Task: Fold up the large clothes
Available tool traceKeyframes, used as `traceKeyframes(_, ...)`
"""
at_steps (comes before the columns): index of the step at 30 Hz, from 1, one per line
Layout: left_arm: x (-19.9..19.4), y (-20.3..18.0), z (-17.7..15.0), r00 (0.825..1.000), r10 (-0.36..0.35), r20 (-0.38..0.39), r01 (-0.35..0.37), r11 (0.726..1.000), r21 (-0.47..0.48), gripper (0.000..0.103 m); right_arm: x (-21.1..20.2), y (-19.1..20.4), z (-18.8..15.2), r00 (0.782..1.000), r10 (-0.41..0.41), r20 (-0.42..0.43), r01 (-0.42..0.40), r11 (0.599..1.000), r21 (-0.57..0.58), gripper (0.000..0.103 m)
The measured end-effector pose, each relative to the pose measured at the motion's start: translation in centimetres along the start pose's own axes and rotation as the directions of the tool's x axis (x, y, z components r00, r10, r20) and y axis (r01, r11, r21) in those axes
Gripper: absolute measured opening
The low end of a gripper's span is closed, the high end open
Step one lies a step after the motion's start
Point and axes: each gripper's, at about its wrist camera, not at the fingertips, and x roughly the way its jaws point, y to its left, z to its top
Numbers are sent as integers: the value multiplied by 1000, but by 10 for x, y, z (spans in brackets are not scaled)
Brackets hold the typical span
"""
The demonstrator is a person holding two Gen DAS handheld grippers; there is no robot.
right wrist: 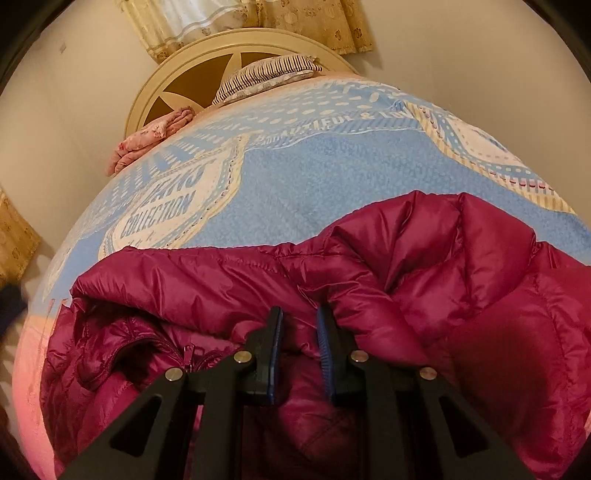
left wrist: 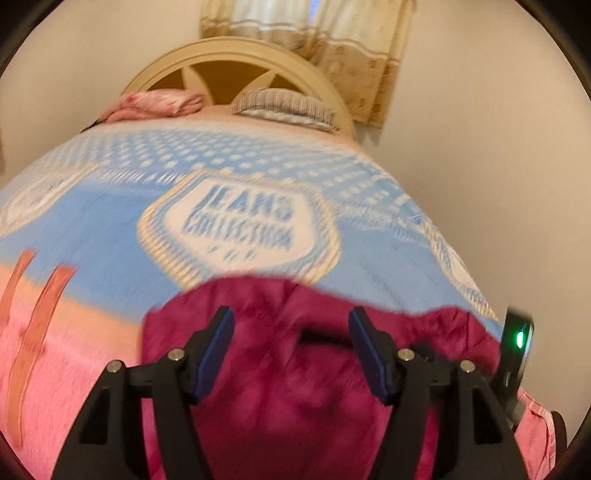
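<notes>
While left gripper (left wrist: 291, 332) gapes over jacket (right wrist: 369, 258), right gripper (right wrist: 300, 332) narrow, tilted down.

Puffer jacket (right wrist: 369, 280) is lying on the blanket (right wrist: 295, 177) at the bed's near end; blanket is covering the bed up to the headboard (right wrist: 221, 48); striped pillow (right wrist: 266, 74) and folded cloth (right wrist: 151, 136) are sitting at the far end against the headboard, cloth left of pillow; curtain (right wrist: 295, 22) is hanging behind the headboard; left gripper (left wrist: 291, 321) is hovering over the jacket.
</notes>
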Motion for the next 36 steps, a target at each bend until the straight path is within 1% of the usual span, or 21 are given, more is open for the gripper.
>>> traceKeyframes(2,22,-11,9,999,35,6,-35,999,22,67,1,3,-1,1000,-6,4,6,1000,-7,19)
traceKeyframes(4,56,-18,9,995,84,-61,-82,996,39,67,-1,1,-4,1000,-2,7,2,1000,-3,19)
traceKeyframes(6,83,-14,-7,981,139,-137,-133,990,53,67,-1,0,-2,1000,-2,7,2,1000,-2,20)
traceKeyframes(8,102,-4,-30,966,185,-183,-176,982,66,69,0,0,-2,1000,-4,7,4,1000,-4,20)
traceKeyframes(9,112,3,-41,963,167,-213,-160,986,52,72,-1,0,-2,1000,-3,8,3,1000,-5,20)
traceKeyframes(10,111,6,-44,969,153,-194,-148,988,43,73,-1,0,-2,1000,-6,9,6,1000,-10,20)
traceKeyframes(11,110,6,-45,970,153,-190,-148,988,41,73,0,2,-2,1000,-14,8,14,1000,-15,20)
traceKeyframes(13,113,3,-46,966,175,-188,-167,984,60,75,0,3,-1,1000,-22,6,22,1000,-21,20)
traceKeyframes(15,114,0,-47,963,197,-185,-184,979,82,75,-3,-1,1,1000,3,2,-3,1000,4,20)
traceKeyframes(18,116,3,-45,965,186,-184,-176,982,71,76,-25,-14,5,996,79,35,-82,993,80,19)
traceKeyframes(19,115,2,-45,966,184,-183,-174,982,70,76,-35,-16,6,996,62,60,-66,995,79,19)
traceKeyframes(20,115,3,-45,966,185,-182,-175,982,71,76,-40,-17,6,998,9,64,-13,998,63,19)
traceKeyframes(21,114,3,-46,965,188,-182,-177,981,74,76,-39,-18,5,998,-34,43,32,998,48,19)
traceKeyframes(22,115,0,-46,965,190,-182,-179,981,77,76,-29,-22,2,998,-58,-12,58,998,28,19)
traceKeyframes(23,115,0,-46,965,191,-181,-180,981,78,76,-21,-25,-2,998,-41,-42,42,999,18,19)
traceKeyframes(26,115,-1,-46,965,191,-181,-180,981,78,76,-17,-32,-5,1000,-6,-3,6,999,43,19)
traceKeyframes(30,117,-2,-45,962,197,-189,-182,979,91,78,-13,-30,-3,1000,-18,9,18,999,47,19)
traceKeyframes(33,107,3,-42,967,154,-204,-143,987,70,78,-16,-26,0,999,-39,-8,39,999,34,19)
traceKeyframes(34,98,6,-41,971,123,-205,-113,992,58,78,-23,-25,2,999,-38,-24,39,998,44,19)
traceKeyframes(35,82,10,-40,980,76,-186,-70,997,40,78,-33,-26,-1,1000,-25,-16,25,998,59,19)
traceKeyframes(36,71,13,-40,985,51,-166,-46,998,33,78,-49,-28,-4,1000,3,20,-4,997,81,19)
